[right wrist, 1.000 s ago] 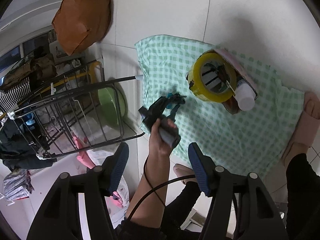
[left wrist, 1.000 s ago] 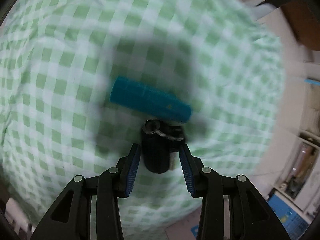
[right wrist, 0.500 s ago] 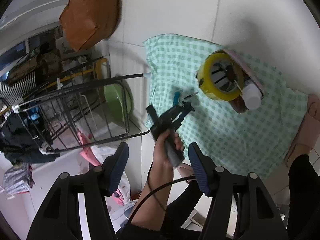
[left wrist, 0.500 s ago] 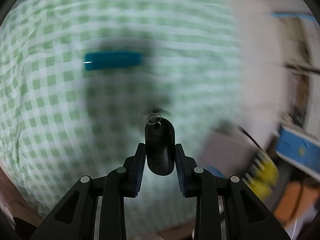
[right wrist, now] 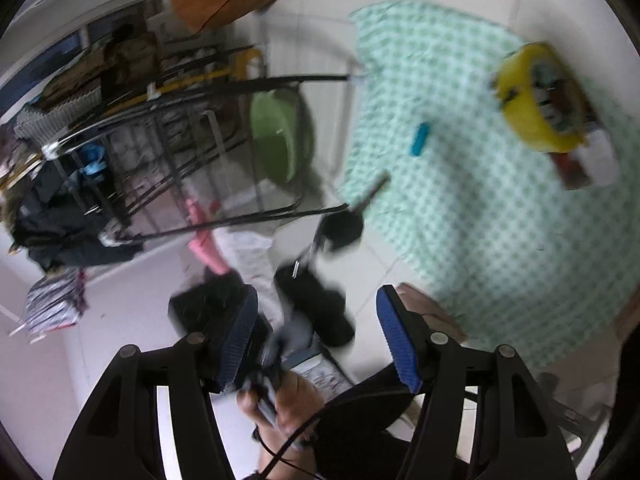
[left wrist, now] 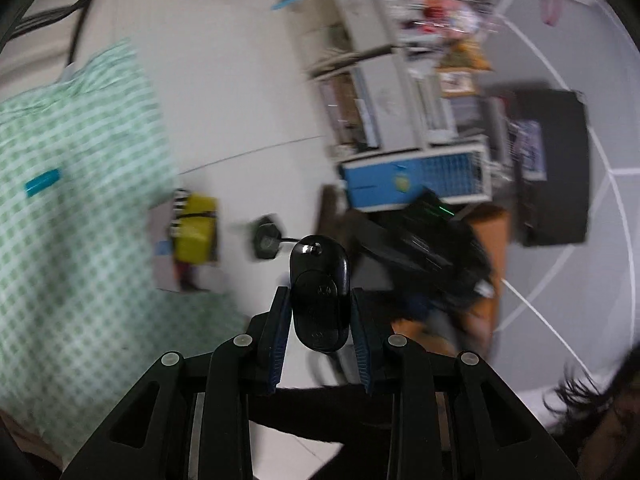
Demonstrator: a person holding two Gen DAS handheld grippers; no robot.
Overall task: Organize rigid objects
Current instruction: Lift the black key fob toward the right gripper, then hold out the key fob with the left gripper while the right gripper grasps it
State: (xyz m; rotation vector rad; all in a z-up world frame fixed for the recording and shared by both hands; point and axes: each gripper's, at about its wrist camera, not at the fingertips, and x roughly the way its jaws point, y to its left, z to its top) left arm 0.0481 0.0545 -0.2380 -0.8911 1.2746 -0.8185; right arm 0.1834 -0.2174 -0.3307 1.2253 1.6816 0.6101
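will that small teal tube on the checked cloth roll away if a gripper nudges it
Probably, if pushed side-on: the teal tube looks round and lies flat on the checked cloth. The soft cloth may slow it. It seems rigid and small, so likely light, though blur hides detail.

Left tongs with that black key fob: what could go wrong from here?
1. The left tongs pinch only the lower half of the black key fob; a fast swing could slip it out over the bare floor.
2. Both views are blurred, so aiming is uncertain.
3. The blue tube could roll on the checked cloth.
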